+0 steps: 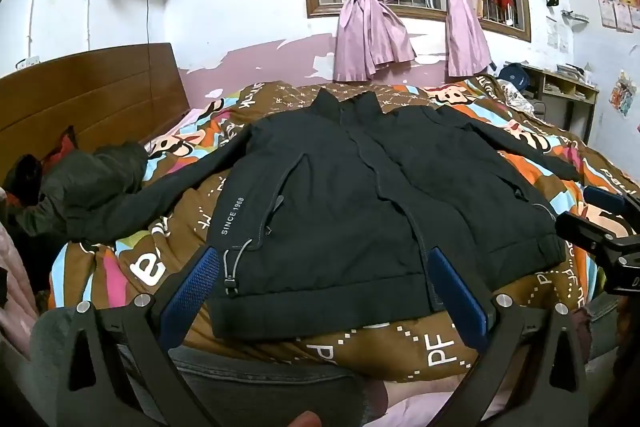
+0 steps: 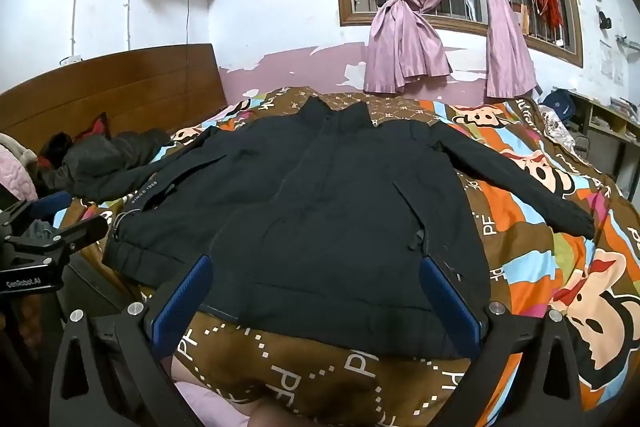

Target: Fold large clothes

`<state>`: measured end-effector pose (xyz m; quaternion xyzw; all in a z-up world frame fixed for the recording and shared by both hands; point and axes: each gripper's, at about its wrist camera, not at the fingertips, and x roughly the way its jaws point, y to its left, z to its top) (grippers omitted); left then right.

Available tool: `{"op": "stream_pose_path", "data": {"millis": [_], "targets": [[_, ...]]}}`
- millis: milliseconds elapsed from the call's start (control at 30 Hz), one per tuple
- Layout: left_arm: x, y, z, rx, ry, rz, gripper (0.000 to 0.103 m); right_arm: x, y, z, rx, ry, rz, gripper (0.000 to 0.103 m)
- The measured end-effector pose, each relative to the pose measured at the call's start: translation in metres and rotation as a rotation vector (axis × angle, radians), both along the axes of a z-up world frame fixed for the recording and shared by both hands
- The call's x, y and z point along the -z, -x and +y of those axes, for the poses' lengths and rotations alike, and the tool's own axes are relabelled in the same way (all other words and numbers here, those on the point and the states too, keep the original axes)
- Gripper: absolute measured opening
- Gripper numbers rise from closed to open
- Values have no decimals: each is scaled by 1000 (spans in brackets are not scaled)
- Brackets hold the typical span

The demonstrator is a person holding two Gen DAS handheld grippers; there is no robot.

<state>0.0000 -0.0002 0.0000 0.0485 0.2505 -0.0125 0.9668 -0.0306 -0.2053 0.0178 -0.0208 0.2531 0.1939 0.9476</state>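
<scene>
Left gripper (image 1: 322,261) and right gripper (image 2: 316,269) hover, jaws apart, over the near hem; black jacket (image 2: 320,195) lies flat, collar far, sleeves spread left-right across the bed (image 2: 560,267).

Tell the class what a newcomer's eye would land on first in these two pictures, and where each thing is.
First comes the black jacket, spread flat with sleeves out across the middle of the bed. Under it lies the loud cartoon quilt in brown, orange and blue. Behind the bed, pink curtains hang knotted at the barred window, and both open grippers, left gripper and right gripper, hover over the jacket's near hem.
</scene>
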Motion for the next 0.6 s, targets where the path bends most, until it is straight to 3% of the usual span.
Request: {"op": "stream_pose_path", "data": {"millis": [67,600], "targets": [[0,0,1,0,26,5,102,1,2,-2,1,0,1,103],[0,0,0,2,10,9,102,9,-4,-5,5,4,9,103]]}}
